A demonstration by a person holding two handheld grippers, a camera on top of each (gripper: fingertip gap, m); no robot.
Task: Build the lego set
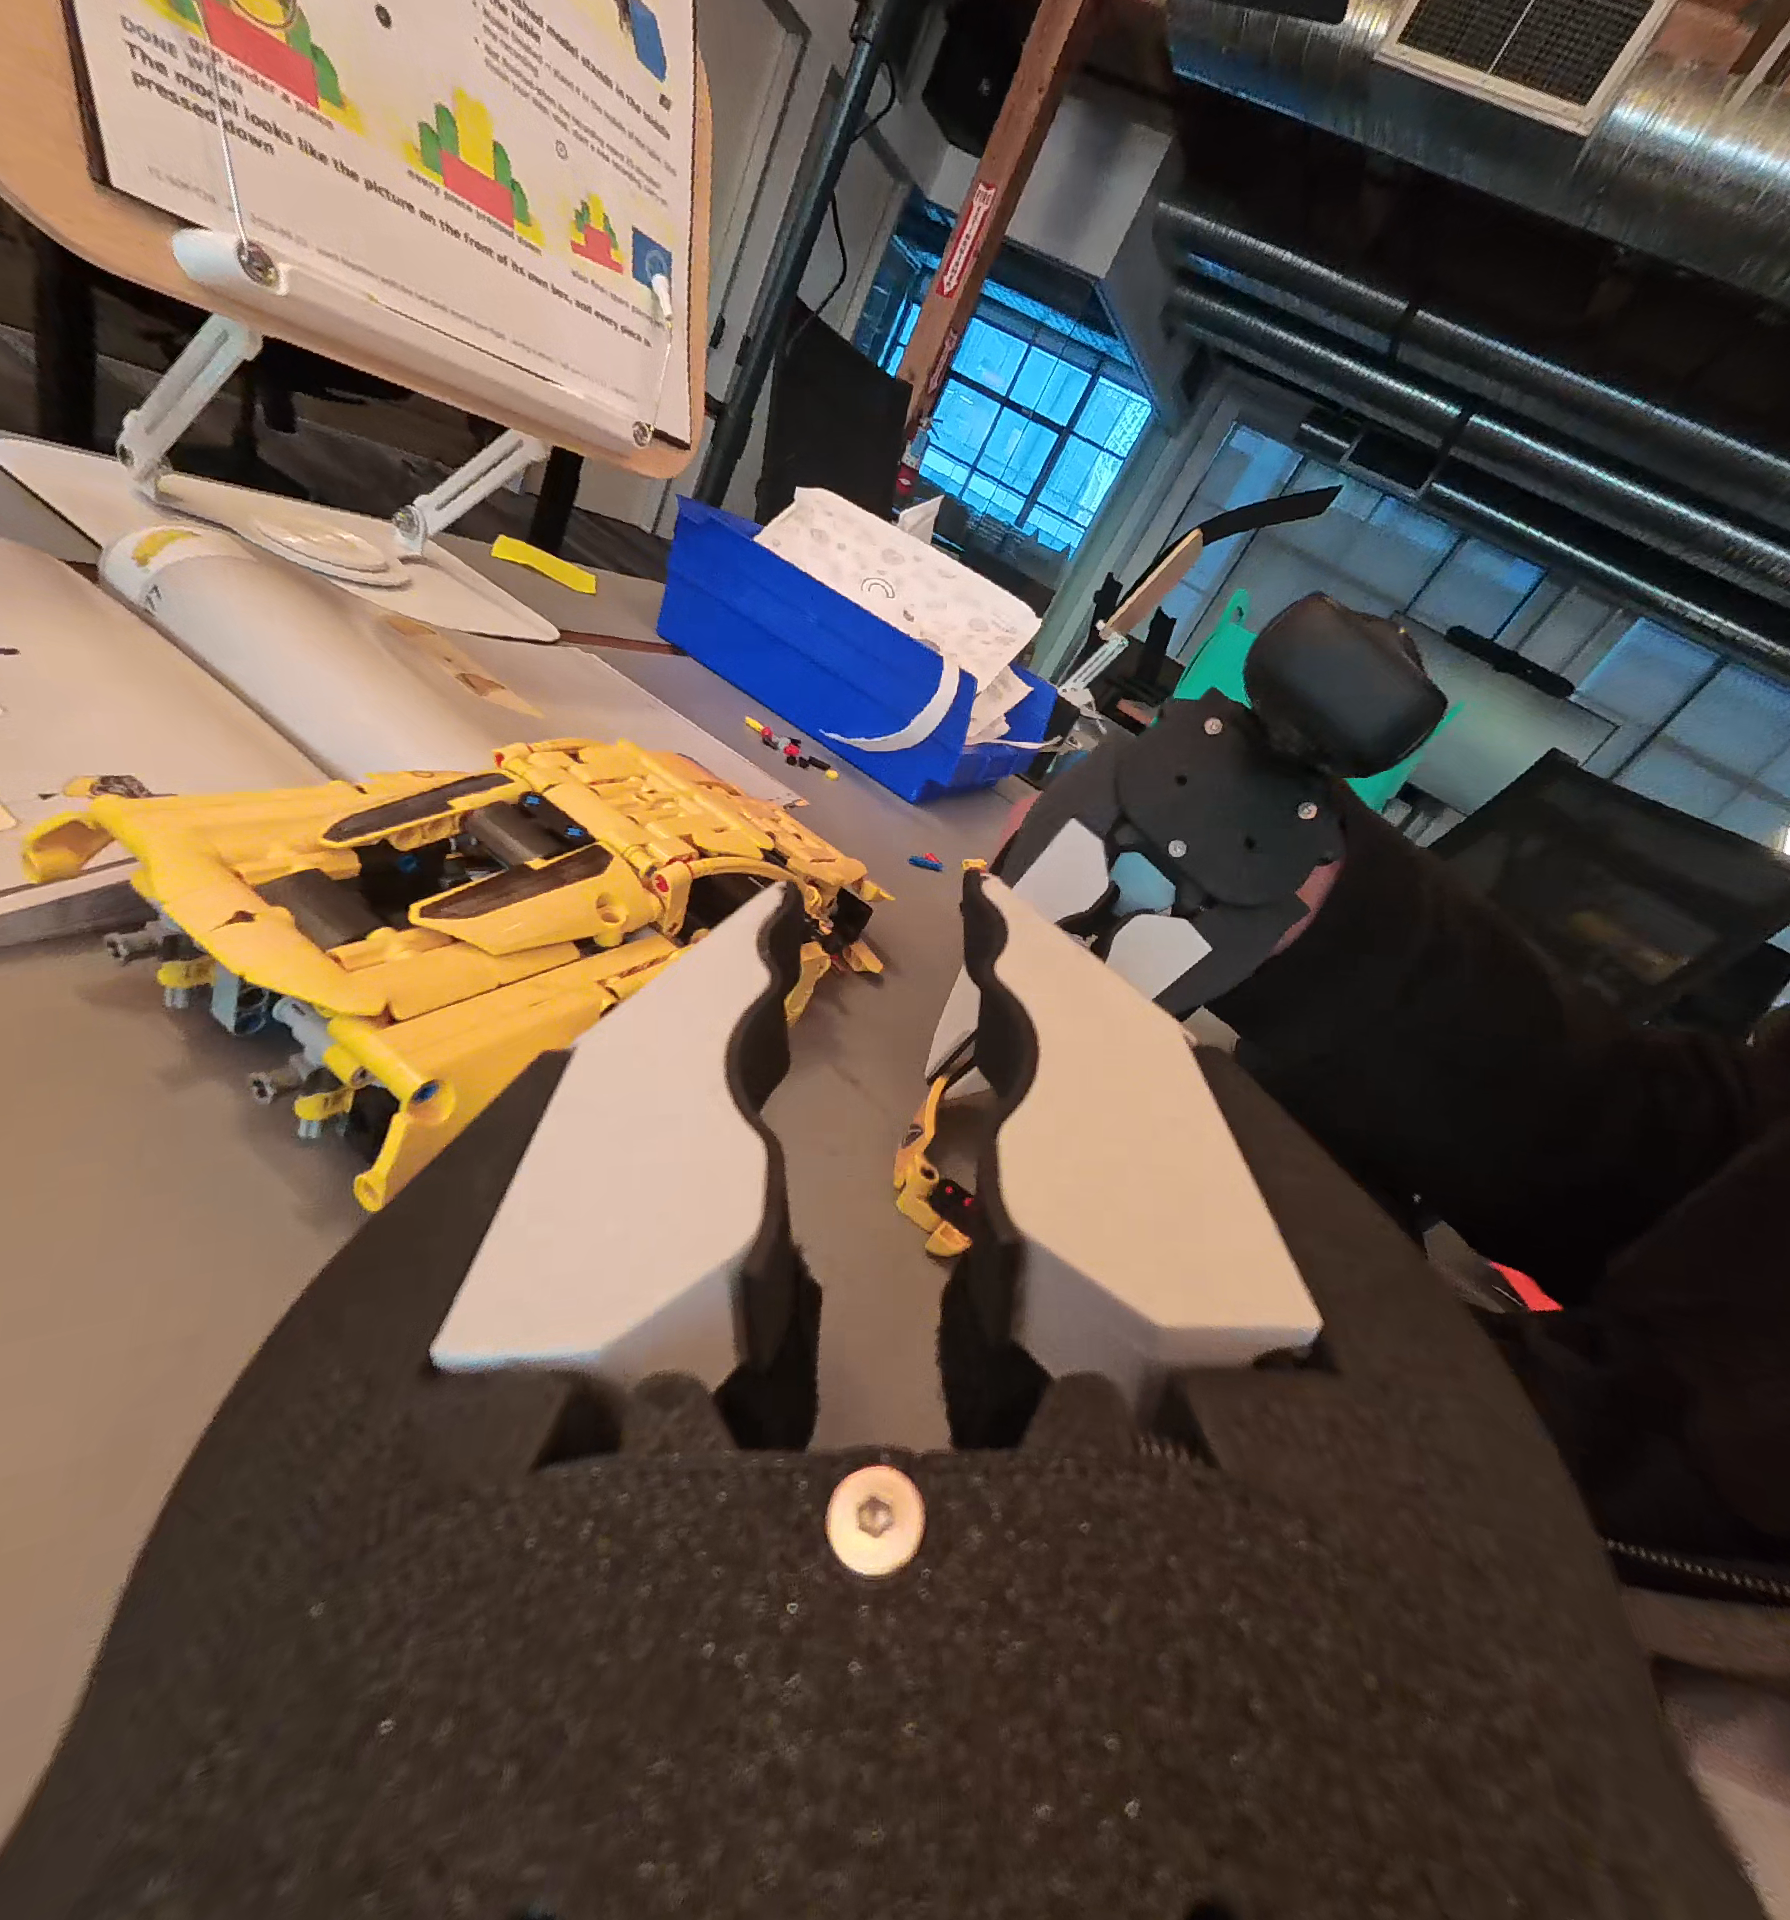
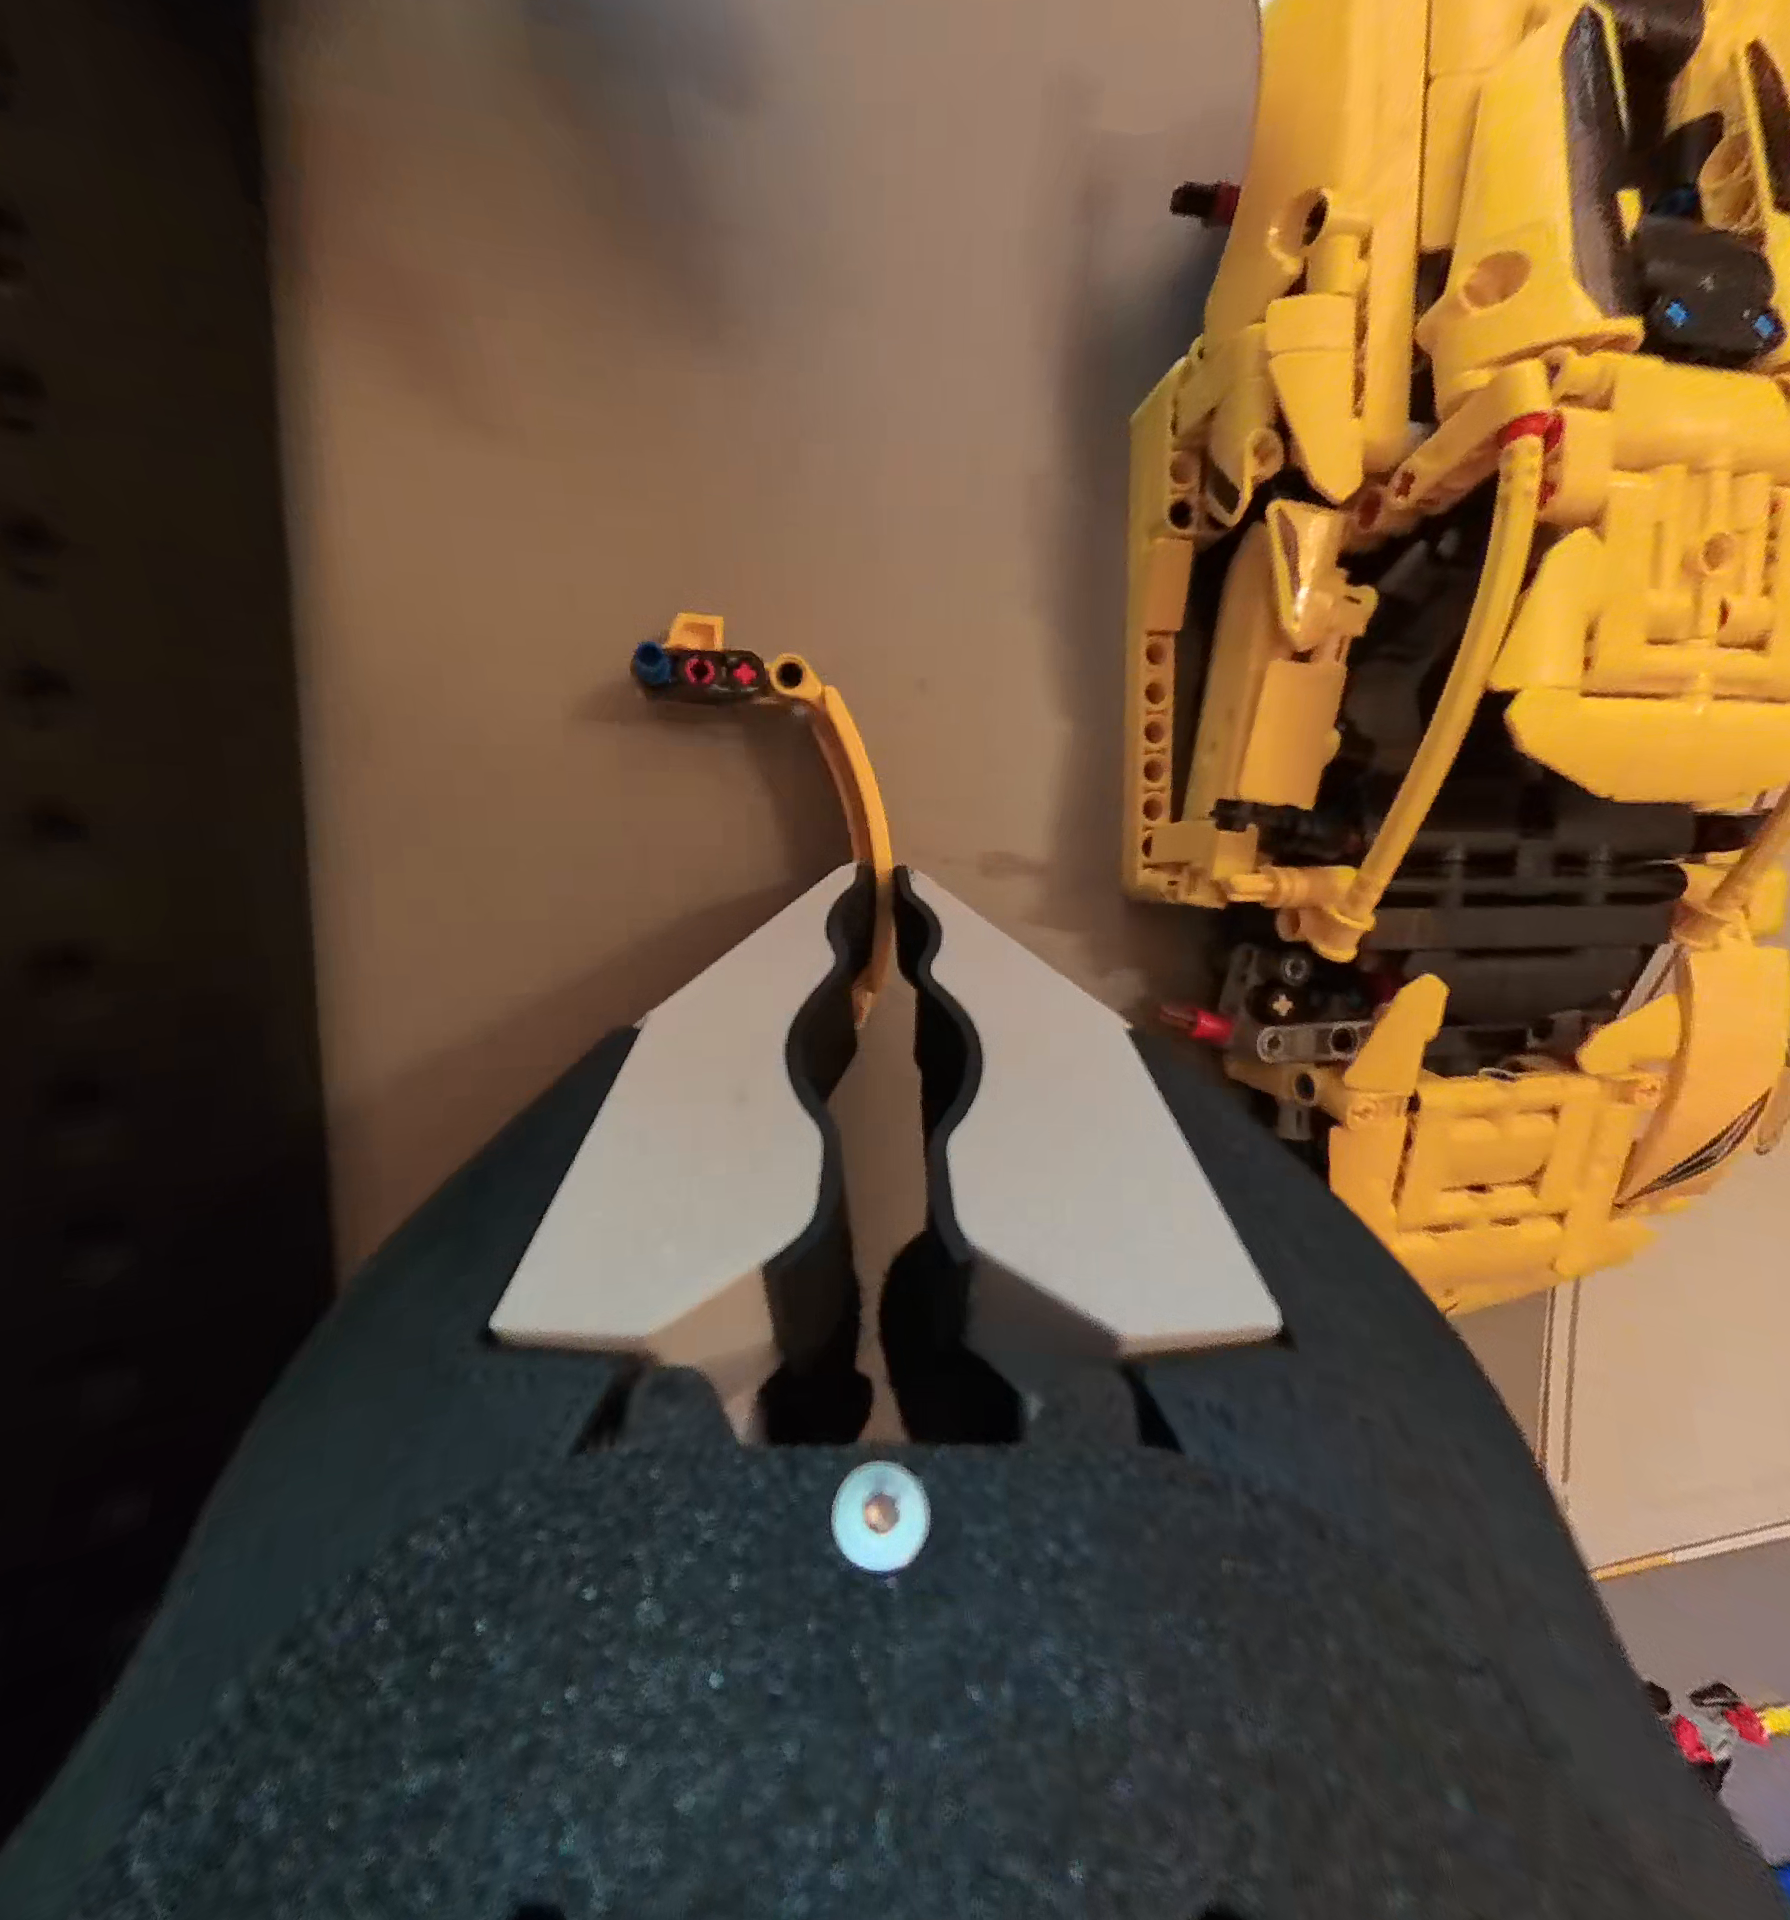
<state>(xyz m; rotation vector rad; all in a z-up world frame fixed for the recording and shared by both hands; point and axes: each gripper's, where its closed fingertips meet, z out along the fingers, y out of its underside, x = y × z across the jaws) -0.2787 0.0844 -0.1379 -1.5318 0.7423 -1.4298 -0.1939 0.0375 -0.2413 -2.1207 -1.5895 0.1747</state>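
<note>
Your right gripper (image 2: 883, 878) pinches the near end of a thin curved yellow piece (image 2: 860, 790), its jaws nearly together around it. The piece arcs away from the fingertips and ends in a short black connector block (image 2: 709, 675) carrying two red pins, a blue pin at its far left tip and a small yellow part on top. It lies low over the grey table (image 2: 610, 416).

Your left gripper (image 1: 875, 894) is spread, with nothing between its jaws; bare table shows through the gap.

The yellow car model (image 1: 434, 914) lies on the table to the left of that gripper, long and flat, with yellow panels, black inserts and small blue and red pins. Its far side rests against an open instruction booklet (image 1: 195, 675). Farther off stand a blue bin (image 1: 797, 644) and an instruction sheet on a stand (image 1: 403, 187).
</note>
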